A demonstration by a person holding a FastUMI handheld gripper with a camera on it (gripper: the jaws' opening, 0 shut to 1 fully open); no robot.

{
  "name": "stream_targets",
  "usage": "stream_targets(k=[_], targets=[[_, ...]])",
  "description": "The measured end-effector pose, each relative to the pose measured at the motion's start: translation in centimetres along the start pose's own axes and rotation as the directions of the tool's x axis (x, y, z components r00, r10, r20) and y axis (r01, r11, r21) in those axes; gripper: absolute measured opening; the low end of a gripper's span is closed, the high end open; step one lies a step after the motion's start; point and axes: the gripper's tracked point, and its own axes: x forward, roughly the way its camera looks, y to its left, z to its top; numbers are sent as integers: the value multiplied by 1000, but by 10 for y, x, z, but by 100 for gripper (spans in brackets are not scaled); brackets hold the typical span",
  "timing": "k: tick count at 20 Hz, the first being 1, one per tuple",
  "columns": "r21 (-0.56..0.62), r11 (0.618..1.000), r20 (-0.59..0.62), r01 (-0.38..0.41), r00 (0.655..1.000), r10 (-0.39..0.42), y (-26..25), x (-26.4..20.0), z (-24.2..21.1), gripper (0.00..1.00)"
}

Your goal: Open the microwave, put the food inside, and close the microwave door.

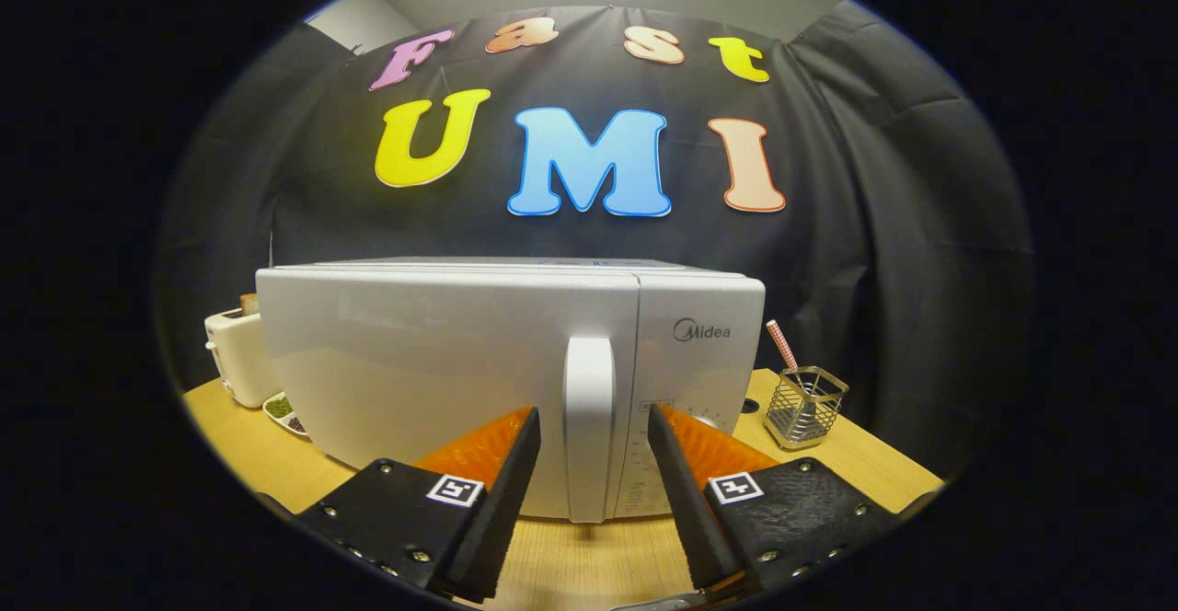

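A white microwave (442,363) stands on the wooden table (589,565) with its door shut. Its vertical white handle (589,427) runs down the right side of the door, beside the control panel (695,390). My gripper (594,427) is open, with one finger on each side of the handle. The handle's lower half sits in the gap between the fingertips, and neither finger clearly presses on it. No food is visible near the fingers.
A white toaster (235,353) with a slice of bread in it stands left of the microwave, with a small dish (285,413) of green and dark bits in front of it. A wire holder (805,404) with a striped straw sits to the right.
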Motion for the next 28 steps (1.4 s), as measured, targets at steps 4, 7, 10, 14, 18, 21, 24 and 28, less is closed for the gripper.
stream_targets(k=[4,7,10,14,18,21,24,28], targets=[[-17,999,28,32,999,-32,2,6,-7,30],[17,998,25,57,998,-58,3,4,-10,14],[53,997,0,53,999,-53,5,2,-9,9],[0,999,10,44,999,-44,11,-28,-14,9],[-21,999,-17,-29,999,29,20,-61,-19,9],[-12,992,-63,-125,990,124,32,-90,-22,9],[13,967,-138,-254,958,253,52,-125,-26,20],[-20,927,-197,-374,911,363,69,-171,-20,21]])
